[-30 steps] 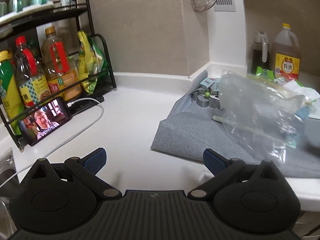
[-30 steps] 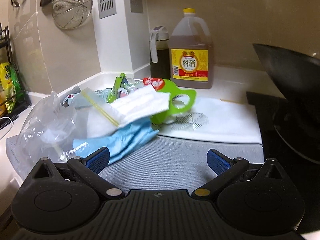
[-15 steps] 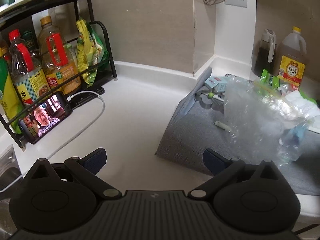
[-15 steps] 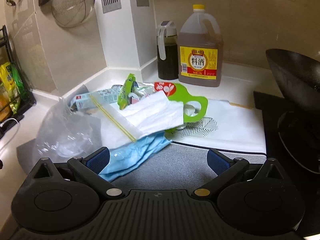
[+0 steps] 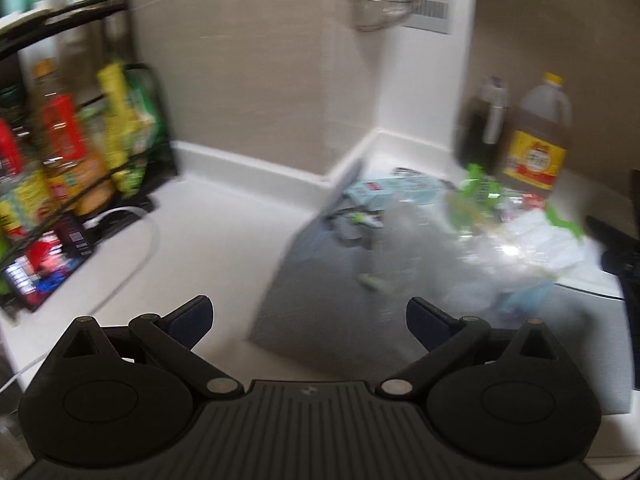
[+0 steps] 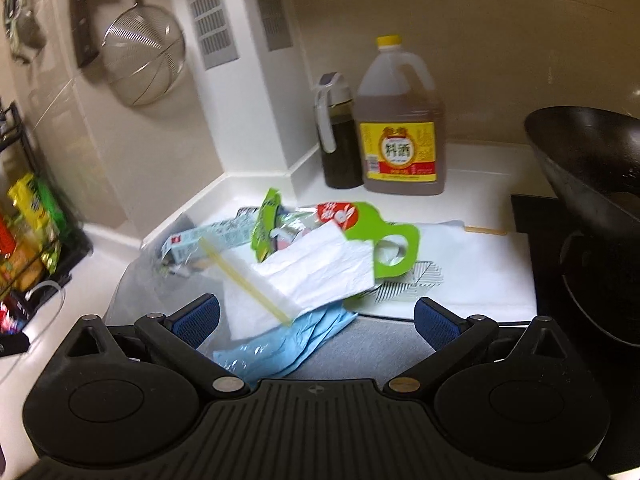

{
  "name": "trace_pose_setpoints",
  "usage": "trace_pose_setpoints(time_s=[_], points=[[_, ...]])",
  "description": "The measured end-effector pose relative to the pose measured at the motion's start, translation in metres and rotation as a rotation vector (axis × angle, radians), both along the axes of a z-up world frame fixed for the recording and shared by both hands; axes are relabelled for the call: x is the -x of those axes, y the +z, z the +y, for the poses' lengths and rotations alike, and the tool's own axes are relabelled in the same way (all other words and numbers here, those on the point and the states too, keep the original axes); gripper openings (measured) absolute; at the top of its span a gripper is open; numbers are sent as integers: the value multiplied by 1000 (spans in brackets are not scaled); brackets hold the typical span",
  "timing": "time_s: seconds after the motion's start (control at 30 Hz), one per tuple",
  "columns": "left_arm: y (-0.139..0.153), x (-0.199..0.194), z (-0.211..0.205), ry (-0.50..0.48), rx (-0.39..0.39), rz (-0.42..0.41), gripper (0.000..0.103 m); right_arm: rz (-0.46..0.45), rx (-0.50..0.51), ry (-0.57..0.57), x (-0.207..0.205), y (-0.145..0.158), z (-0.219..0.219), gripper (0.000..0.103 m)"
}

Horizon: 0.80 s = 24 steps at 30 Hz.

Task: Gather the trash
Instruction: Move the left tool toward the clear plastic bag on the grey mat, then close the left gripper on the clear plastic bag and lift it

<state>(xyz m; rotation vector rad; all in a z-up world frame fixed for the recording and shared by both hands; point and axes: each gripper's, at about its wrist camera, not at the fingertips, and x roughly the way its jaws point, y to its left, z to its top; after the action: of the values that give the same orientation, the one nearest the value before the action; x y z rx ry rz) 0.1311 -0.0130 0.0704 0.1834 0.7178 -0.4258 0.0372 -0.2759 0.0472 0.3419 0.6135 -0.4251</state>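
Both grippers hang released over a kitchen corner: the left gripper (image 5: pixel 308 314) with its blue-padded jaws spread wide and nothing between them, above the white countertop (image 5: pixel 208 240); the right gripper (image 6: pixel 316 322) equally wide and empty, above a heap of trash. In the right wrist view a clear zip bag (image 6: pixel 256 280) with a yellow seal strip lies at 12 o'clock just ahead of the jaws, a white tissue (image 6: pixel 320 268) resting on it, a blue plastic sheet (image 6: pixel 288 338) spilling out beneath toward 6 o'clock, and a green cardboard package (image 6: pixel 384 240) at 1 o'clock behind. The pile sits on a grey mat (image 6: pixel 360 354). At 12 o'clock against the wall stand a cooking wine jug (image 6: pixel 400 136) and a dark oil dispenser (image 6: pixel 336 140), touching; a black wok (image 6: pixel 588 160) looms at 2 o'clock. The left wrist view is motion-blurred, showing the heap at 2 o'clock and a condiment rack (image 5: pixel 72 128) at 10 o'clock.
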Motion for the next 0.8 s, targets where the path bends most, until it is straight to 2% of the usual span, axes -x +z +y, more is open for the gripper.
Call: trace_pose_setpoints(time_s=[0.17,0.33,0.57,0.7,0.73,0.8], points=[[-5,-2,-35,-122,47,25,103,-17,-37,-35,-4,1,-5,103],[-15,-12,-61,-220,86,80,103,-37,-49,-10,-11,6,-1,103],[-37,-45,-95,-260,61,150,103,-38,-95,20,-22,7,-1,103],[-47,-63,-100,-231,53,210,103,-42,-100,27,-28,7,1,103],[-48,-65,-98,-217,61,209,98,-39,-99,35,-29,6,3,103],[-47,-70,-92,-191,81,220,66,-32,-91,52,-32,6,6,103]])
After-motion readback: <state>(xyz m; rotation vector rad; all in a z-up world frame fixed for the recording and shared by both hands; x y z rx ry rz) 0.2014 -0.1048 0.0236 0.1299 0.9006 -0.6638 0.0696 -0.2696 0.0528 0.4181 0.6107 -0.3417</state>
